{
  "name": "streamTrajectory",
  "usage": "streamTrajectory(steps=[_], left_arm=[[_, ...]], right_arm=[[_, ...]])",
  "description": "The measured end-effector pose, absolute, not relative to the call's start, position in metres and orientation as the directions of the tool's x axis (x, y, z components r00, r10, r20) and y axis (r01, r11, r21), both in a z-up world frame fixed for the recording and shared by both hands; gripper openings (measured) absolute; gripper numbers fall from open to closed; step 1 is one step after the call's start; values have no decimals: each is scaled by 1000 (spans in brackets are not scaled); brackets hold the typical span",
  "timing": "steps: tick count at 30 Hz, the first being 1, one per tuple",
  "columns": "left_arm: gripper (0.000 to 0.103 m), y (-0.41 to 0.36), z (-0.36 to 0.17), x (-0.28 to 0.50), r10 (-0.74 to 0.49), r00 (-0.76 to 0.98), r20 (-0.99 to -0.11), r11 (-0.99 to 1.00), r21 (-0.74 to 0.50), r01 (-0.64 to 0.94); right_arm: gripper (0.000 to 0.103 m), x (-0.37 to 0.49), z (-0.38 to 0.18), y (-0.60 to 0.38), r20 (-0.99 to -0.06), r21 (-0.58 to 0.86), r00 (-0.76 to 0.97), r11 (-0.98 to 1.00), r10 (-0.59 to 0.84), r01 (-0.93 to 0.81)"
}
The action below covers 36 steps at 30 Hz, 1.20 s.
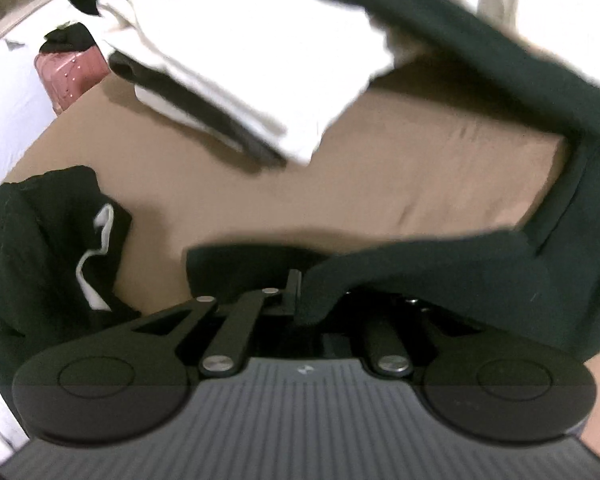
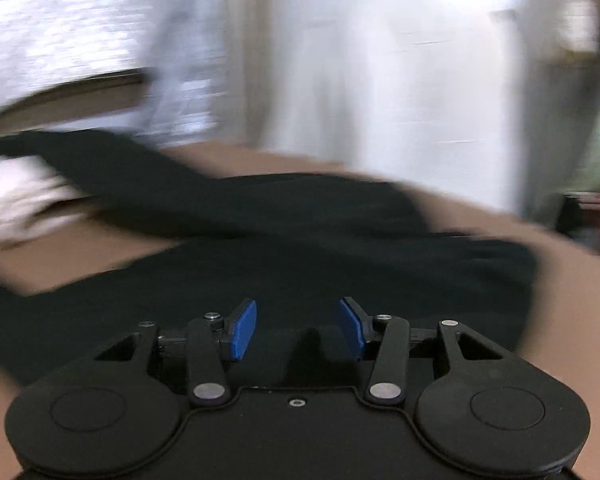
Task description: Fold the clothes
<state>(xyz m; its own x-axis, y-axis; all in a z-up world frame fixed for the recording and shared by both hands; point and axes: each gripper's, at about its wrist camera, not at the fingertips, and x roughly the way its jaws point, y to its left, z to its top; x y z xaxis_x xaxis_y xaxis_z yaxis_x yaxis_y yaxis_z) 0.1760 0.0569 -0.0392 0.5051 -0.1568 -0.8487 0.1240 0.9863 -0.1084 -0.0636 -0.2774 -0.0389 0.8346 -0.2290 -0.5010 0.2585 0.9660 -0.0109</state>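
The left gripper (image 1: 300,296) has its jaws clamped on an edge of a dark green garment (image 1: 480,272), and the cloth rises from that pinch in a long band that arcs up the right side of the left wrist view and across the top. In the right wrist view the same dark cloth (image 2: 300,248) lies spread on the tan bed (image 2: 572,280), just ahead of the right gripper (image 2: 296,330), whose blue-padded jaws stand apart with nothing between them.

On the far left of the bed sits a pile of folded white and dark clothes (image 1: 228,80). A crumpled dark garment with a white lining (image 1: 52,248) lies at the near left, and a pink suitcase (image 1: 72,76) stands beyond the bed's far left corner.

The garment looks soft, light and limp. It sags wherever it is unsupported and will hold no shape by itself, so one pinch leaves the rest trailing. A hem, corner or seam edge, where the layers are thick, would probably give the firmest hold. The free jaws would do best to take a matching edge well apart from the left gripper's hold, so the cloth can be kept taut between them.
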Motion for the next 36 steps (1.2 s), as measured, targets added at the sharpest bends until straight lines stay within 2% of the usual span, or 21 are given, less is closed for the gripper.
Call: streamTrajectory(steps=[3, 4, 5, 9, 11, 14, 16, 19, 20, 24, 27, 31, 34, 36], left_arm=[[7, 105, -49, 202, -423, 434, -795, 854, -510, -102], [7, 116, -61, 210, -464, 422, -779, 806, -569, -165], [7, 123, -72, 214, -459, 423, -782, 791, -576, -206], [11, 119, -97, 212, -386, 477, -790, 858, -498, -129], [22, 117, -103, 211, -381, 510, -772, 877, -476, -65], [25, 112, -104, 219, -366, 516, -774, 910, -414, 24], [33, 100, -93, 225, -315, 534, -785, 945, -314, 96], [53, 75, -84, 225, -188, 584, -790, 980, -107, 170], [57, 69, -83, 223, -155, 598, -786, 982, -58, 178], [60, 68, -84, 221, -119, 618, -777, 983, -4, 184], [71, 78, -80, 214, -115, 639, -761, 985, -5, 172], [72, 90, -67, 202, -115, 670, -734, 989, -23, 145], [72, 95, -58, 194, -104, 691, -715, 992, -22, 126], [65, 92, -57, 194, -84, 701, -708, 993, -5, 115]], right_arm=[[52, -46, -42, -230, -511, -38, 848, 989, -143, 145], [53, -40, -44, -214, -514, -47, 850, 993, -115, 106], [53, -34, -45, -198, -518, -55, 851, 996, -86, 67], [55, -11, -49, -134, -536, -87, 844, 992, 28, -89], [58, 1, -52, -102, -547, -101, 833, 981, 85, -166], [58, 18, -56, -60, -569, -124, 807, 953, 159, -275], [59, 25, -59, -45, -594, -130, 783, 939, 183, -318], [63, 31, -61, -27, -620, -125, 764, 938, 180, -323], [63, 36, -64, -25, -632, -114, 754, 942, 178, -317], [62, 59, -80, -21, -656, -138, 750, 964, 83, -228], [62, 74, -85, -25, -664, -127, 747, 978, 39, -163], [62, 71, -78, -33, -660, -90, 751, 990, 23, -109], [63, 60, -76, -31, -656, -138, 755, 984, -8, -110], [63, 51, -75, -33, -657, -170, 754, 979, -30, -109]])
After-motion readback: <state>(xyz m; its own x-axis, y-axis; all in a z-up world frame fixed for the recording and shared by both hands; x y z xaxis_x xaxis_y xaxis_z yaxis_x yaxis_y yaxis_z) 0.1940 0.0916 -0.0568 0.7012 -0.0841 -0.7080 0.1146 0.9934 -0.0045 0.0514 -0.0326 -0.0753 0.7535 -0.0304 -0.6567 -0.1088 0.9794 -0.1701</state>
